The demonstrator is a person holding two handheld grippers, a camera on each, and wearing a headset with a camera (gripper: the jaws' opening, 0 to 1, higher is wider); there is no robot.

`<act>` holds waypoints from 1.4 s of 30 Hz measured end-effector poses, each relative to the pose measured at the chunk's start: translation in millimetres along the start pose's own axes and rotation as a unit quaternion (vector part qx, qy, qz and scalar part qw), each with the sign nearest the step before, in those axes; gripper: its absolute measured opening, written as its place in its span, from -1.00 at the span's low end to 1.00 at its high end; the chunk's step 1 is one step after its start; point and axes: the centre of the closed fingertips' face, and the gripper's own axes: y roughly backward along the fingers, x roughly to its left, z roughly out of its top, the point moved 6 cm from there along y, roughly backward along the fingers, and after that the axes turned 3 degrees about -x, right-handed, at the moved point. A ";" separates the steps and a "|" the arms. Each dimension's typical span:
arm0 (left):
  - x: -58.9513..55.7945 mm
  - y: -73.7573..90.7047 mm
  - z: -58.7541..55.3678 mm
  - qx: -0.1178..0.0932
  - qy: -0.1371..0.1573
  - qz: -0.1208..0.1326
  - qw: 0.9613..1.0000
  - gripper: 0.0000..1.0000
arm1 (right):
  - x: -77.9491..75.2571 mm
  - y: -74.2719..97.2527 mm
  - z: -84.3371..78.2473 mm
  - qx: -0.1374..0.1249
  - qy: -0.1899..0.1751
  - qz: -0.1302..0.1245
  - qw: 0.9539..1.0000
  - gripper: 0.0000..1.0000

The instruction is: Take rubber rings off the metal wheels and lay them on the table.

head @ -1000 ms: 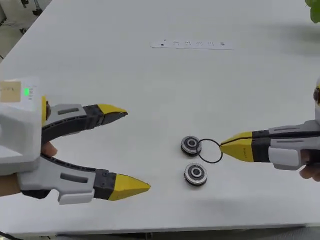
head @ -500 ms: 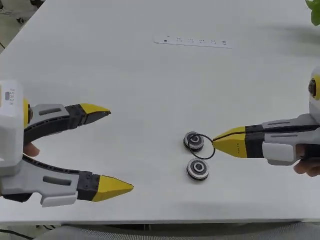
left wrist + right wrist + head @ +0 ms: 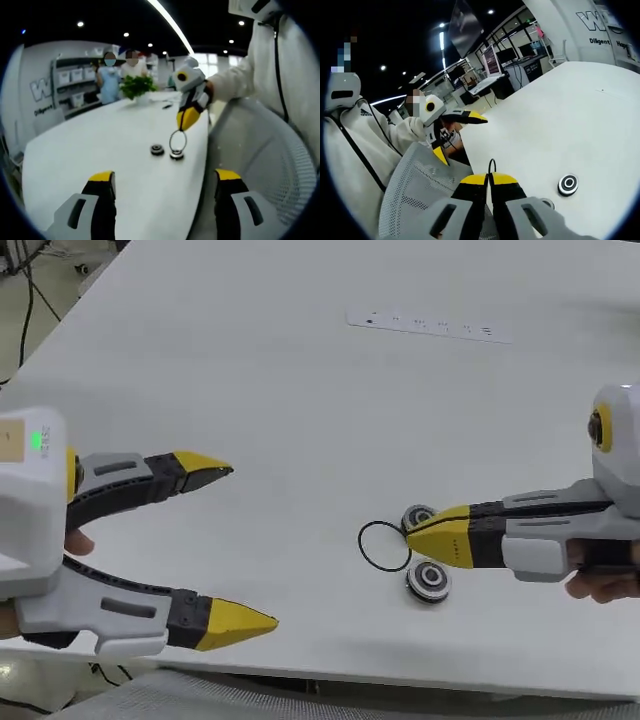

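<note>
Right gripper [image 3: 408, 534] pinches rubber ring [image 3: 384, 546] beside two wheels [image 3: 428, 579]; left gripper [image 3: 252, 546] gapes, power strip [image 3: 430, 325] beyond

Right gripper view: white wall [image 3: 620, 25] carries a large logo starting "W", cut off at the edge, with "Diligent" under it. A small "adidas" logo sits on the person's white jacket [image 3: 365, 130]. Left gripper view: grey wall [image 3: 30, 70] shows a big "W", smaller print under it unreadable; power strip [image 3: 430, 325] markings too small to read.
</note>
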 end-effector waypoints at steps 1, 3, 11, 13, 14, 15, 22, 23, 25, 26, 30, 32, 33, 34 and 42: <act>-0.7 0.3 -1.1 0.001 0.001 -0.001 1.000 0.63 | -0.1 -3.9 -0.2 0.001 -0.001 0.003 1.000 -0.99; -2.3 0.8 -3.6 0.003 0.003 -0.002 1.000 0.64 | -0.1 -10.3 -1.2 0.003 -0.002 0.006 1.000 -0.99; -1.5 2.3 -10.0 0.002 0.011 -0.003 1.000 0.67 | -4.1 -27.3 -7.5 0.019 -0.008 0.013 1.000 -0.99; -1.4 2.1 -10.6 0.002 0.011 -0.003 1.000 0.67 | -6.3 -30.4 -9.6 0.023 -0.010 0.012 1.000 -0.99; -1.6 2.0 -10.5 0.001 0.011 -0.004 1.000 0.67 | -7.7 -31.6 -10.7 0.025 -0.011 0.012 1.000 -0.99; -1.6 1.8 -10.7 0.000 0.013 -0.004 1.000 0.67 | -9.3 -32.6 -11.8 0.027 -0.014 0.010 0.999 -0.99; -1.1 -0.6 -12.0 -0.005 0.018 -0.005 1.000 0.66 | -18.6 -42.2 -21.7 0.043 -0.025 -0.001 0.999 -0.99; -1.1 -1.1 -12.2 -0.005 0.019 -0.005 1.000 0.66 | -19.9 -43.9 -23.7 0.046 -0.027 -0.001 0.999 -0.99; -1.3 -2.3 -12.6 -0.006 0.021 -0.006 1.000 0.66 | -21.3 -46.7 -26.4 0.051 -0.029 -0.001 0.998 -0.99; -1.5 -3.1 -12.7 -0.006 0.022 -0.006 1.000 0.66 | -21.8 -47.7 -27.4 0.053 -0.030 -0.001 0.998 -0.99; -2.3 -4.8 -12.6 -0.007 0.024 -0.007 1.000 0.66 | -25.0 -52.7 -32.0 0.061 -0.033 -0.001 0.998 -0.99; -2.5 -5.1 -12.5 -0.007 0.025 -0.007 1.000 0.66 | -27.0 -54.5 -33.8 0.065 -0.033 -0.002 0.997 -0.99; -2.5 -5.3 -12.5 -0.007 0.025 -0.007 1.000 0.66 | -28.9 -55.5 -35.2 0.067 -0.034 -0.004 0.997 -0.99; -2.5 -5.3 -12.5 -0.006 0.025 -0.007 1.000 0.66 | -30.1 -56.1 -36.1 0.068 -0.034 -0.005 0.997 -0.99; -2.0 -4.9 -12.4 -0.008 0.028 -0.005 1.000 0.64 | -41.8 -56.6 -42.5 0.075 -0.043 -0.027 0.996 -0.99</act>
